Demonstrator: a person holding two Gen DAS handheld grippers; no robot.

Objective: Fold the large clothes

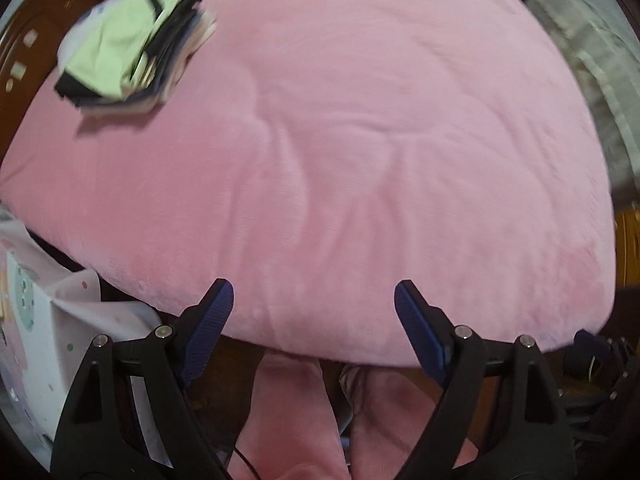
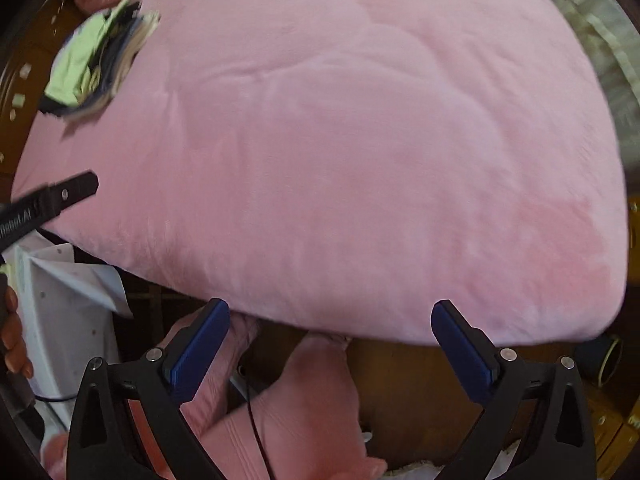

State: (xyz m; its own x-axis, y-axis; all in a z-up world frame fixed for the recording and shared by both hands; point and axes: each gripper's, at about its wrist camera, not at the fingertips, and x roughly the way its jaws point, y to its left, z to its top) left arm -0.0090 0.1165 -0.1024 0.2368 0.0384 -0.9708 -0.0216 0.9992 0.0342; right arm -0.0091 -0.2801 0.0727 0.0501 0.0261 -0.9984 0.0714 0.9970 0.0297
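Fleece, thick and floppy: we hold left gripper (image 1: 314, 296) and right gripper (image 2: 330, 316) open, empty, over the pink blanket (image 1: 340, 140); we'd pinch its near corners.

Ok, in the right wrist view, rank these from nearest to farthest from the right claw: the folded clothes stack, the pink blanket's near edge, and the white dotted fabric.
1. Pink blanket: its near edge lies just beyond the open right claw.
2. White dotted fabric: low on the left, off the blanket.
3. Folded clothes stack: far upper left, on the blanket.
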